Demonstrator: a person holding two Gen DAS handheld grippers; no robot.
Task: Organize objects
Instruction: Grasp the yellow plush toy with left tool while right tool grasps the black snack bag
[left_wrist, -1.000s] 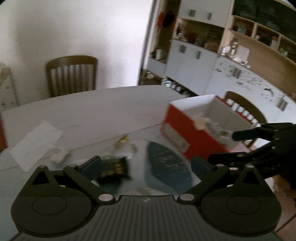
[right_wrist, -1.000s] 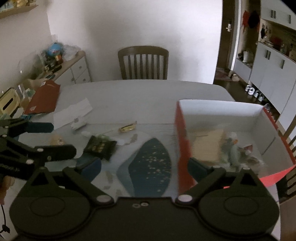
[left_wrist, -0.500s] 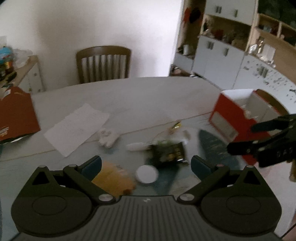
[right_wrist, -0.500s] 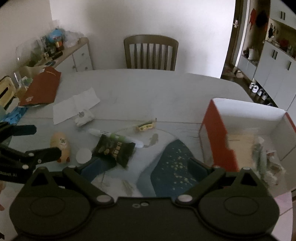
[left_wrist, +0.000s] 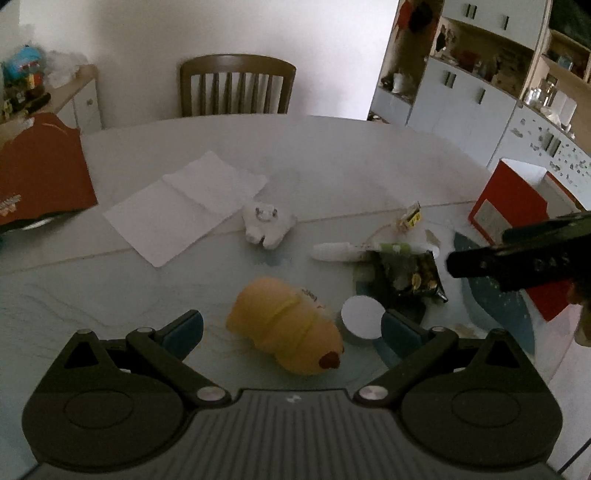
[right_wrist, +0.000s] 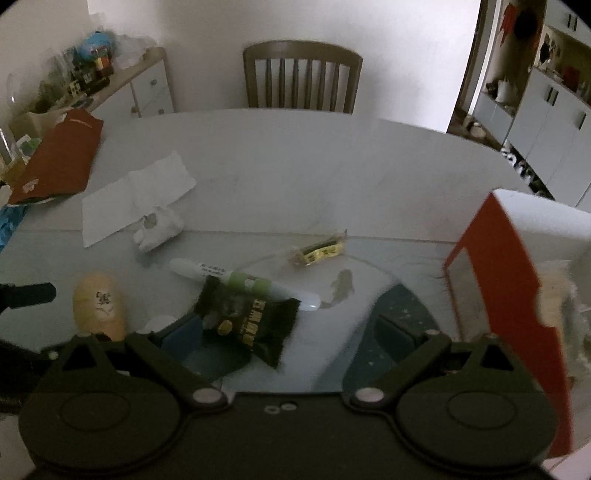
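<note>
Jaws wide on my left hand-held gripper (left_wrist: 291, 328), low over the yellow toy (left_wrist: 284, 325); right hand-held gripper (right_wrist: 288, 332) gapes empty above the dark snack packet (right_wrist: 247, 317).

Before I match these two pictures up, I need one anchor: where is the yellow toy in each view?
Left wrist view: the yellow toy lies low in the centre, between the open fingers of the left tool.
Right wrist view: the toy stands at the lower left, beyond the right tool's left finger.
Shared landmark: the black snack packet, to the toy's right in both views.
</note>
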